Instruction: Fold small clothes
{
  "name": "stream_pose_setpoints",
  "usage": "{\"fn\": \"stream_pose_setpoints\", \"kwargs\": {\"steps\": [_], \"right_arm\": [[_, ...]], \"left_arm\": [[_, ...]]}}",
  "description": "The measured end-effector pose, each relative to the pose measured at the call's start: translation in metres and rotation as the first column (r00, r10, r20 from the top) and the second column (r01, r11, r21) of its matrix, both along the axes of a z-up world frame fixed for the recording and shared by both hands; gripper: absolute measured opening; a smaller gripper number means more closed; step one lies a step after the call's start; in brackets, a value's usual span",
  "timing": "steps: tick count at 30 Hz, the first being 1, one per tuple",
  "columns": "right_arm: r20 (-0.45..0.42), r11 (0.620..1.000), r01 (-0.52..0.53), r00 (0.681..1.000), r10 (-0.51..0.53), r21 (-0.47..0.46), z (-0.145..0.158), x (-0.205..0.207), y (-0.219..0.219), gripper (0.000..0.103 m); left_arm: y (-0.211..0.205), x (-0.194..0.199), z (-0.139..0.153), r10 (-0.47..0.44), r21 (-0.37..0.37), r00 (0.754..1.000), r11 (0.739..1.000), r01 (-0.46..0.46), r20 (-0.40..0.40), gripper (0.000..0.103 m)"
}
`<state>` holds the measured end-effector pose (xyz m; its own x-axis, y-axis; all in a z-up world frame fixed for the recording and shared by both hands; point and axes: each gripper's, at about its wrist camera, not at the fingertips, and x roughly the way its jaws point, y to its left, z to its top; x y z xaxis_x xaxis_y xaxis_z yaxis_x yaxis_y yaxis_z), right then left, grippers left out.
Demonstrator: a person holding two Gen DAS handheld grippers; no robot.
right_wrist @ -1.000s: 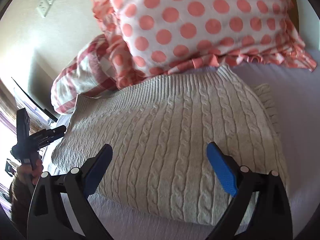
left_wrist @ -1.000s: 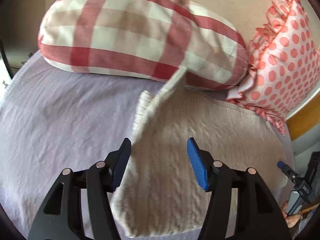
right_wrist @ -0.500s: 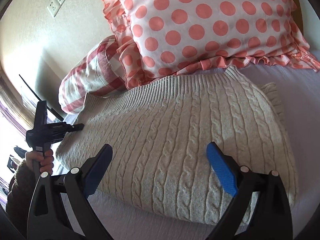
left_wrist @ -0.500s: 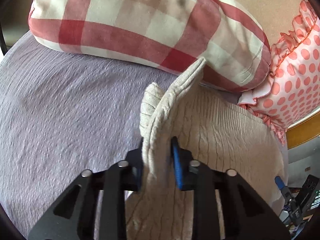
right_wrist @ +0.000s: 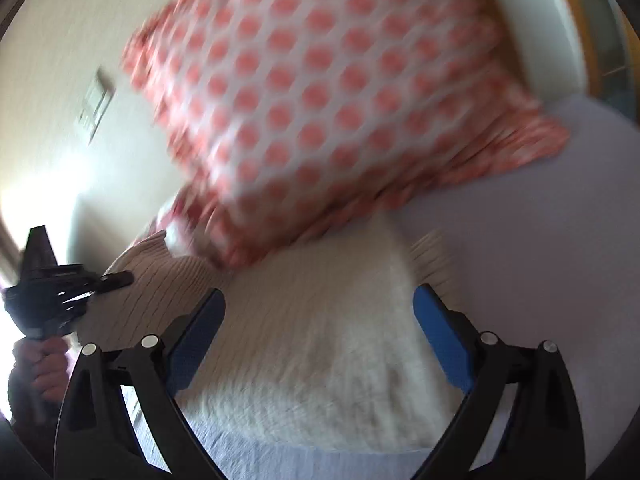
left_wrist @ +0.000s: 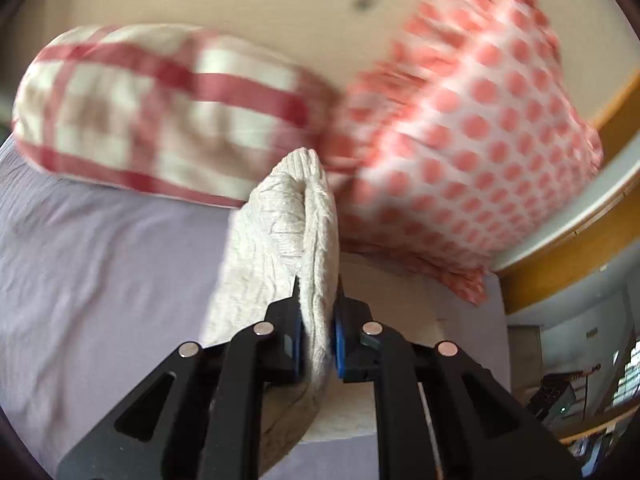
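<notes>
Cream cable-knit sweater [left_wrist: 316, 240]: left gripper [left_wrist: 317, 340] pinching, lifting edge; right gripper [right_wrist: 316, 322] hovering spread. Next, judging: carrying fold across.

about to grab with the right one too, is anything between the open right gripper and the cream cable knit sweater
Nothing visible does. The right gripper hangs open directly over the cream cable-knit sweater on the lilac bedsheet; the polka-dot pillow sits beyond it.
</notes>
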<state>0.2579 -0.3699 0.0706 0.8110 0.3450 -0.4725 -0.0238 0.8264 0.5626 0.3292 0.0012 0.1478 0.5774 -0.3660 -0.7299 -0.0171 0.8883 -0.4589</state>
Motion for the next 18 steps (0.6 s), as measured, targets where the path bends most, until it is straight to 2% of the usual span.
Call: {"fn": "stream_pose_setpoints", "kwargs": {"steps": [2, 4, 7, 10, 13, 15, 18], "right_arm": [[0.031, 0.996, 0.082, 0.996, -0.083, 0.028, 0.005, -0.008, -0.025, 0.097], [0.043, 0.986, 0.155, 0.986, -0.158, 0.067, 0.006, -0.016, -0.05, 0.097], [0.027, 0.96, 0.262, 0.964, -0.266, 0.102, 0.001, -0.023, -0.08, 0.097], [0.009, 0.935, 0.328, 0.943, -0.332, 0.135, -0.005, -0.027, -0.101, 0.097], [0.01, 0.932, 0.333, 0.941, -0.338, 0.145, -0.007, -0.028, -0.106, 0.097], [0.014, 0.938, 0.32, 0.946, -0.324, 0.131, -0.006, -0.024, -0.103, 0.097], [0.035, 0.957, 0.269, 0.961, -0.274, 0.108, -0.004, -0.02, -0.094, 0.097]], "left_arm": [[-0.056, -0.002, 0.008, -0.057, 0.009, 0.998, 0.998, 0.057, 0.009, 0.011], [-0.113, -0.001, 0.001, -0.119, 0.023, 0.993, 0.993, 0.119, 0.001, 0.011], [-0.176, 0.003, -0.03, -0.196, 0.003, 0.978, 0.981, 0.196, -0.077, 0.011], [-0.223, 0.013, -0.075, -0.211, -0.014, 0.961, 0.977, 0.212, -0.178, 0.011], [-0.232, 0.016, -0.095, -0.207, -0.067, 0.956, 0.978, 0.197, -0.209, 0.013], [-0.223, 0.02, -0.091, -0.258, -0.142, 0.947, 0.962, 0.234, -0.19, 0.017], [-0.208, 0.017, -0.067, -0.366, -0.329, 0.927, 0.888, 0.322, -0.079, 0.021]]}}
